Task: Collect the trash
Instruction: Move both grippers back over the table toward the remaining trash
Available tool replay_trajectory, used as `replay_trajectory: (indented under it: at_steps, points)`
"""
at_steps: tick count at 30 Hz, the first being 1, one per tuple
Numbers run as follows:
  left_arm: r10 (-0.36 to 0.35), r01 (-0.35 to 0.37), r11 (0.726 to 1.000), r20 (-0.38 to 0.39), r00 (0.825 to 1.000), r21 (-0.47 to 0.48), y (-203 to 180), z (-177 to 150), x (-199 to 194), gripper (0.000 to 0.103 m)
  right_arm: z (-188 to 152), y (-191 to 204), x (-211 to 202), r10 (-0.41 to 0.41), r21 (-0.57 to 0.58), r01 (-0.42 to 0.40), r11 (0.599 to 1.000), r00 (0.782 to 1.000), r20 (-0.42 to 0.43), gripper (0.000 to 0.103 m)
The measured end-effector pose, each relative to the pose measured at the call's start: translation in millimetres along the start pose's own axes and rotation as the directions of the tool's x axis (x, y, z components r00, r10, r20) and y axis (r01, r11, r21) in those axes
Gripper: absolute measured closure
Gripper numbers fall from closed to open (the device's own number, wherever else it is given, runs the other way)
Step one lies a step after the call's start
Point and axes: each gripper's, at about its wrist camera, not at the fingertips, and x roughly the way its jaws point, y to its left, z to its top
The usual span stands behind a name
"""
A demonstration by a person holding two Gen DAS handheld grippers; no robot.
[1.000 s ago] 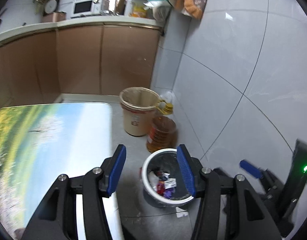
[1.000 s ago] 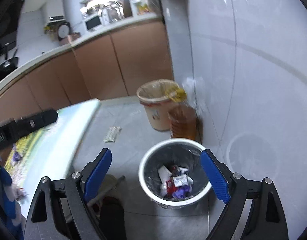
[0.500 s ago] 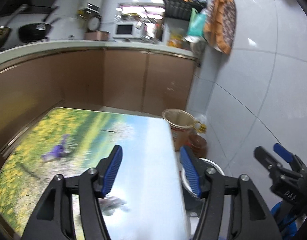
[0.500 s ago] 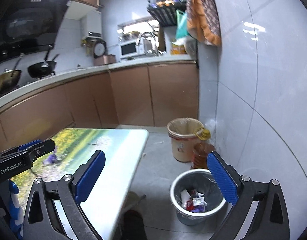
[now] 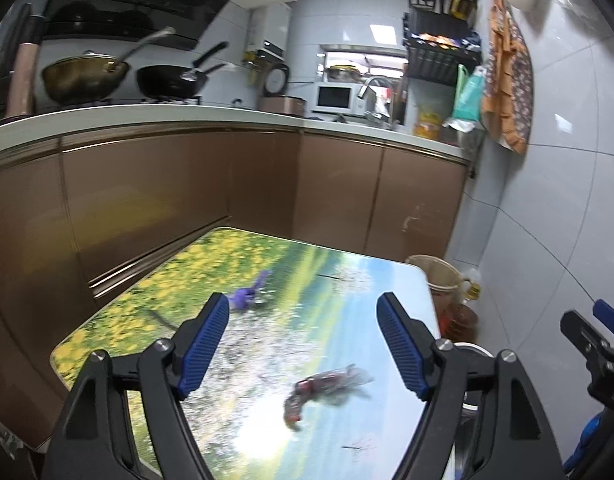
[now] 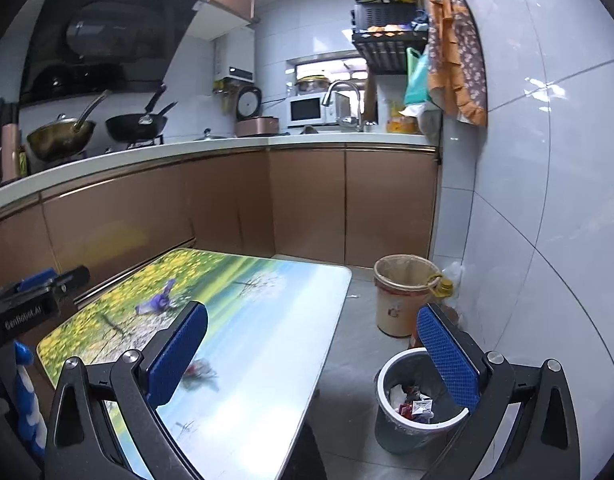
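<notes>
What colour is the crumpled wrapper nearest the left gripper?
The crumpled wrapper is red and dark grey; clearest in the left wrist view.

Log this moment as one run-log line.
left gripper: open, empty | right gripper: open, empty | wrapper: on table | bin: holds trash

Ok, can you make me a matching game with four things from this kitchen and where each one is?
Things:
1. purple wrapper
2. grey bin
3. microwave
4. black pan

Places:
A. on the stove
B. on the floor beside the table
C. on the table
D. on the counter next to the tap

Pairs: 1-C, 2-B, 3-D, 4-A
</notes>
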Motion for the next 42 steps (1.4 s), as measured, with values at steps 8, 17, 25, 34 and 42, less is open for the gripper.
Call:
replay_trajectory:
  at_steps: [8, 17, 25, 34, 42]
  points:
    - [0.033, -0.033, 0.999, 0.019, 0.999, 0.006, 7, -8, -24, 0.026, -9, 20, -25, 0.046, -0.02, -0.045, 0.999, 0.998, 0.033, 0.0]
    - [0.051, -0.052, 0.998, 0.039, 0.998, 0.034, -5, -15, -37, 0.026, -13, 28, -32, 0.023, -0.038, -0.022, 0.999, 1.0, 0.015, 0.0]
    - [0.065, -0.068, 0.996, 0.051, 0.997, 0.054, -15, -23, -42, 0.025, -20, 31, -37, -0.011, -0.077, 0.012, 0.997, 1.0, 0.002, 0.0]
    - [0.076, -0.08, 0.996, 0.079, 0.994, 0.045, -19, -26, -48, 0.025, -21, 28, -40, -0.018, -0.074, 0.019, 0.997, 1.0, 0.005, 0.0]
    - [0.057, -0.058, 0.996, 0.027, 0.998, 0.069, -18, -31, -40, 0.025, -23, 32, -35, -0.011, -0.086, 0.011, 0.996, 1.0, -0.009, 0.0]
